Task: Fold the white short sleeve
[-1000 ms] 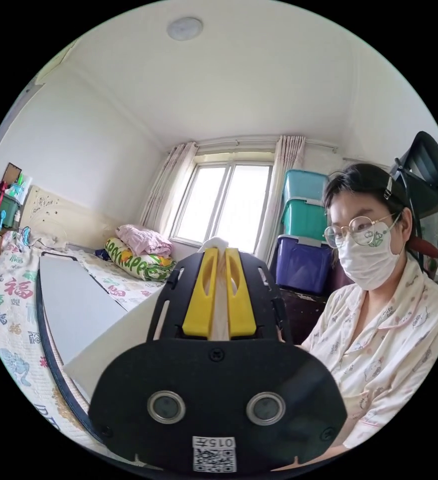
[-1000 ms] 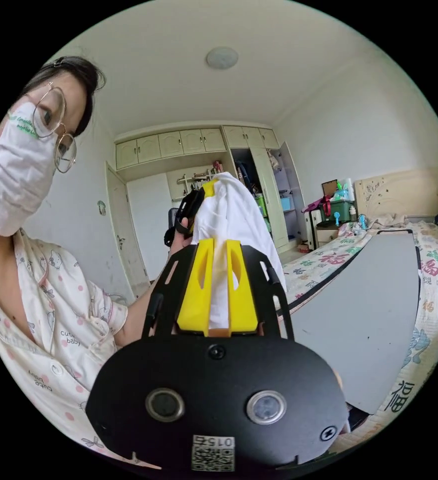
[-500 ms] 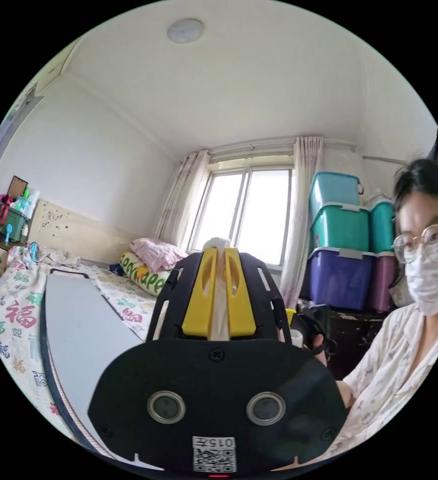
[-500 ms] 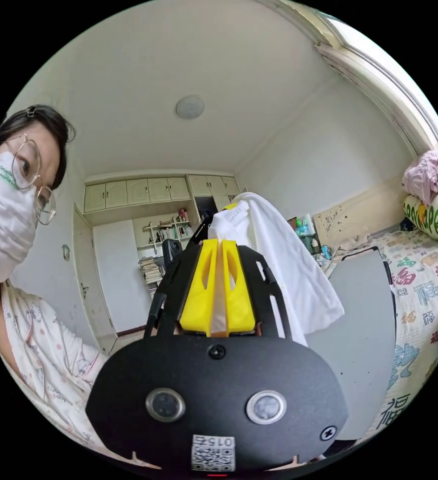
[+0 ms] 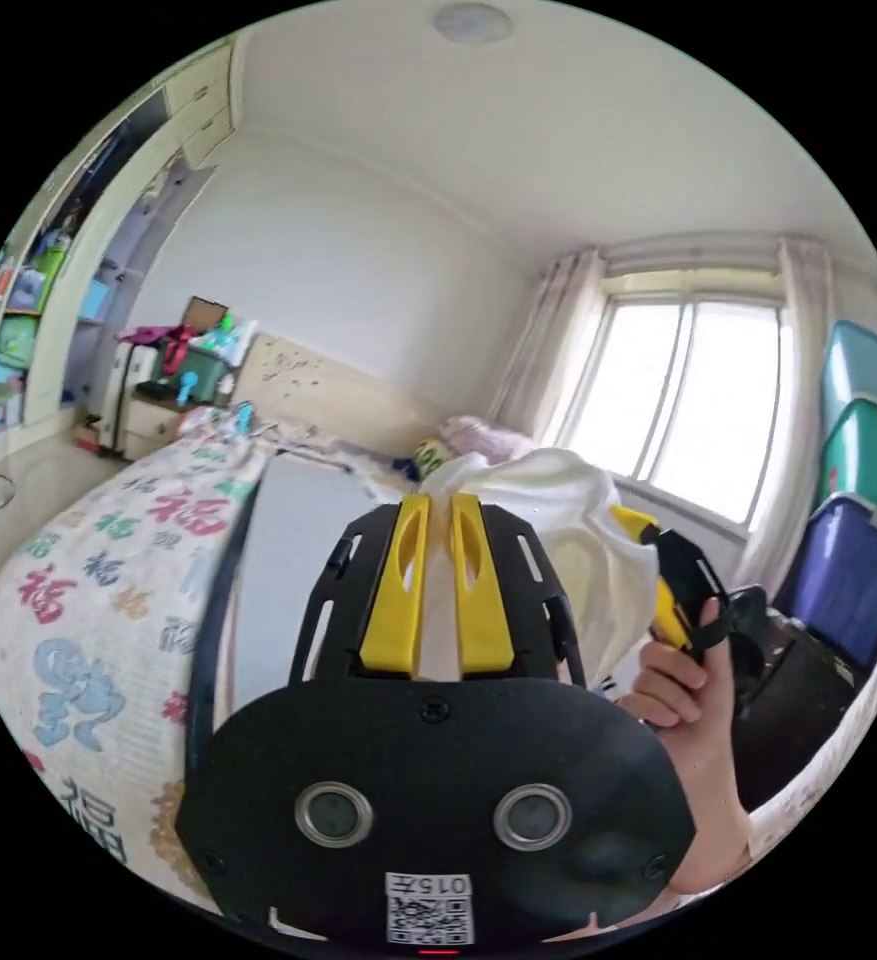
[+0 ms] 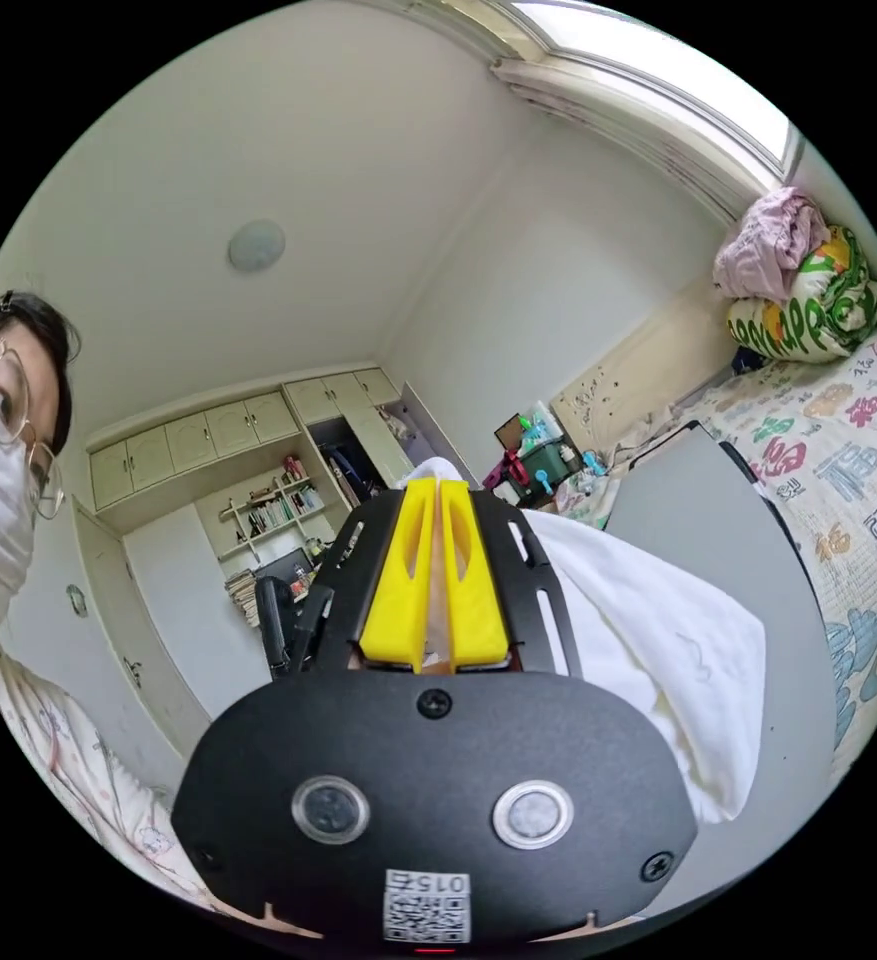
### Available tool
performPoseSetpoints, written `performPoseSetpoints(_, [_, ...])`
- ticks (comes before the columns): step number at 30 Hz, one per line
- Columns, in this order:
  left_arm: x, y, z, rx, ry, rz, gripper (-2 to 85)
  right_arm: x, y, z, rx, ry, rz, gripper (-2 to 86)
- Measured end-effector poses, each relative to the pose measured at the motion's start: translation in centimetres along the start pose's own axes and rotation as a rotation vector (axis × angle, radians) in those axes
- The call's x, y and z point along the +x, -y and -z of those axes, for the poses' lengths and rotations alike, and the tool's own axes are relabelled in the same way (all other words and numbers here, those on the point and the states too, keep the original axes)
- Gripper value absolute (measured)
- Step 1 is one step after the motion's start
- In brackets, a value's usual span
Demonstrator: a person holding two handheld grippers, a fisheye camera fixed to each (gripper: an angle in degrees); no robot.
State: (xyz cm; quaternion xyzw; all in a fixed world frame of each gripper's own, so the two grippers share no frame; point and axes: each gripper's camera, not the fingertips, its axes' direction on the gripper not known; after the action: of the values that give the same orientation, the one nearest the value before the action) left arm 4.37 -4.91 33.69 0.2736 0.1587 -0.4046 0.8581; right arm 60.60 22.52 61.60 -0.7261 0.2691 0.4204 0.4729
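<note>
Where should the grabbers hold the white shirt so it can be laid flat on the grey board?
Probably where they already pinch it: the bunched top edge. Left gripper and right gripper each clamp white shirt from above, so the loose cloth hangs free over the grey board.

Bright window (image 5: 703, 400) daylight, fisheye-warped edges

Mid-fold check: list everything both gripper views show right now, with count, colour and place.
white short sleeve: one, white, held up between both grippers
board: one, grey, lying on the bed
bedspread: one, cream with printed characters, under the board
storage bins: three, blue, green, purple, stacked by the window
bedding bundles: two, pink on green-patterned, at the bed's head
left hand-held gripper: yellow jaws shut on the shirt
right hand-held gripper: yellow jaws shut on the shirt
</note>
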Motion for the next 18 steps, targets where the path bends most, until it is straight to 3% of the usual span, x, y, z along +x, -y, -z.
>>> performPoseSetpoints(3, [-6.2, -0.9, -1.4, -0.051, -0.159, 0.103, 5.5, 2.0, 0.2, -1.5, -0.050, 0.032, -0.109, -0.4])
performPoseSetpoints(5, [-6.6, 0.2, -3.1, -0.105, -0.326, 0.029, 5.8, 1.4, 1.1, -2.4, -0.082, 0.037, -0.100, -0.3])
performPoseSetpoints(8, [-3.5, 0.1, -4.3, -0.084, -0.345, -0.075, 6.6, -0.9, 1.9, -3.4, -0.102, -0.016, -0.043, -0.3])
performPoseSetpoints(12, [-1.4, 0.0, -6.9, -0.109, -0.499, -0.118, 8.4, -2.6, 2.3, -3.7, -0.084, -0.021, -0.040, -0.3])
performPoseSetpoints(18, [-3.1, -0.5, -13.8, -0.375, -0.514, 0.051, 15.0, -5.9, 2.9, -3.3, -0.076, -0.071, 0.044, -0.3])
